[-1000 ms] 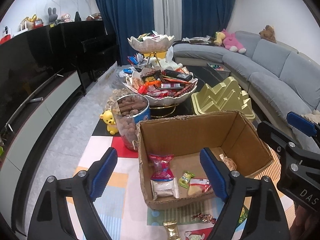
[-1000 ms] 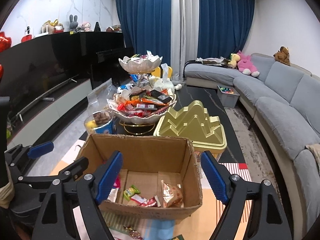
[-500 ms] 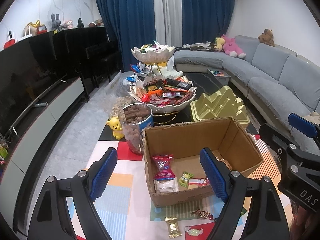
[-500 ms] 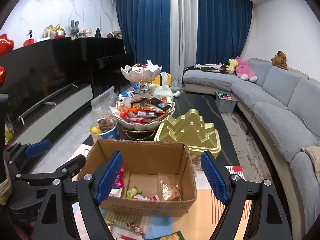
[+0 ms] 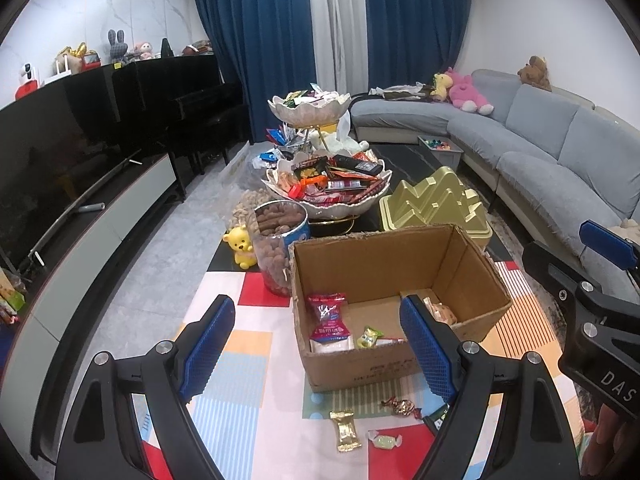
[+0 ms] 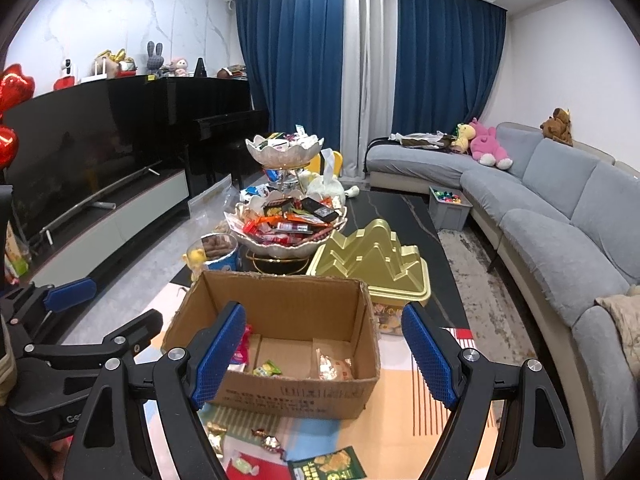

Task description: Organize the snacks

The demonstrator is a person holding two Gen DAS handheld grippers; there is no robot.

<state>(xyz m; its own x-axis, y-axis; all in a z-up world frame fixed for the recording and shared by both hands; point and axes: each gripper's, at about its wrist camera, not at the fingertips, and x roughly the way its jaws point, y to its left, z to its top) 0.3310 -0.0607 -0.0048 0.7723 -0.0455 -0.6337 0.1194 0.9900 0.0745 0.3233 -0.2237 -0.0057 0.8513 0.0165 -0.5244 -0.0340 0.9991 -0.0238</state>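
An open cardboard box (image 5: 384, 264) (image 6: 288, 296) stands on a colourful mat and holds several wrapped snacks, among them a red packet (image 5: 329, 316) and a small green one (image 6: 267, 369). In front of the box loose candies lie on the mat: a gold one (image 5: 345, 429), a pale green one (image 5: 385, 440) and a dark green packet (image 6: 327, 462). My left gripper (image 5: 318, 354) hangs open and empty above the mat, in front of the box. My right gripper (image 6: 323, 354) is open and empty too, facing the box from its near side.
Behind the box stand a two-tier shell-shaped bowl stand (image 5: 326, 200) heaped with snacks, a clear tub of brown nuts (image 5: 278, 248), a yellow bear figure (image 5: 242, 246) and a gold mountain-shaped tin (image 6: 372, 264). A grey sofa (image 6: 560, 232) runs along the right, a black TV unit (image 5: 80, 184) along the left.
Both grippers have drawn back and risen from the box, which now looks smaller; loose candies on the mat have come into view. Neither pair of jaws has changed its width.
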